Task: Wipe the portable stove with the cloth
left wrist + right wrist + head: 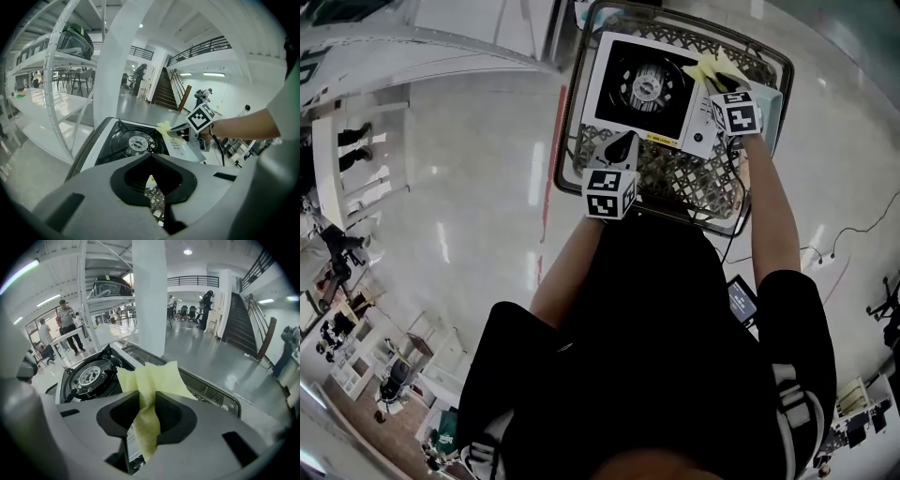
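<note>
On the wire-mesh stand (675, 178), head view: the portable stove (642, 84) sits flat with its burner facing up. The right gripper (719, 86) reaches over the stove's far right corner and carries the yellow cloth (712, 68). The left gripper (619, 150) hangs at the stove's near edge, well apart from the cloth.

Left gripper view: the jaws are together with nothing between them, and only mesh shows below. The cloth (164, 129) lies at the border of the burner well and the control panel.

Right gripper view: the jaws are clamped on a fold of the cloth (152, 380), and the loose end fans out ahead toward the burner. Whether the cloth presses on the surface cannot be confirmed.

Step in hand, by judgement: start of a wiping pass. The next move calls for lowering the cloth flat and dragging it across the top plate. The left gripper may need to brace the stove against sliding.
</note>
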{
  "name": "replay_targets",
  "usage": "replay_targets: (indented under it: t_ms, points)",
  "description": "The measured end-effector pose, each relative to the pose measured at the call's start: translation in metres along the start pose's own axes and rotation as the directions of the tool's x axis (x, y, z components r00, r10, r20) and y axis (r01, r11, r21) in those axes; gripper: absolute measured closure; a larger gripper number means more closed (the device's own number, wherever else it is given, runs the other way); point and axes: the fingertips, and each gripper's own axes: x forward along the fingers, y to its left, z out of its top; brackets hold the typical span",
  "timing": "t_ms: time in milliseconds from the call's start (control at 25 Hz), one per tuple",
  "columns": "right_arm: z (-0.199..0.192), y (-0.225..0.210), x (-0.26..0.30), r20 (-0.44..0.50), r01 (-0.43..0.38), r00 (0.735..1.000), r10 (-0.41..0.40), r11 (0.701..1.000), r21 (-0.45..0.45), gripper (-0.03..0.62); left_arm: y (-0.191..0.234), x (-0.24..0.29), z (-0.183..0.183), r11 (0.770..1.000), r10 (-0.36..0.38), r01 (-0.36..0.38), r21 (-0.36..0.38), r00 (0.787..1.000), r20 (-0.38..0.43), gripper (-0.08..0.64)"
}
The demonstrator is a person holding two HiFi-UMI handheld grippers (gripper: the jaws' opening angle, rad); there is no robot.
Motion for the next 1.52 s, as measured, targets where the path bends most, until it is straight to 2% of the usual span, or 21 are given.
replay_targets:
  t_ms: [640,880,1520]
  points:
    - [-0.028,0.031,-0.022,0.003,-0.048,0.999,0.048,0.999,0.0,0.483,-0.012,0.003,-0.01,1.0,-0.007,0.007,-0.002,1.0,-0.015,0.538]
    - [-0.035,0.043,-0.032,0.01,-0.058,0.998,0.057,0.997,0.044,0.485,-0.013,0.0,-0.016,1.0,-0.003,0.003,-0.004,1.0,-0.027,0.538]
    - [-0.069,0.079,-0.055,-0.012,-0.095,0.995,0.096,0.993,0.07,0.518,-0.014,-0.007,-0.023,1.0,0.005,-0.005,-0.014,1.0,-0.023,0.539]
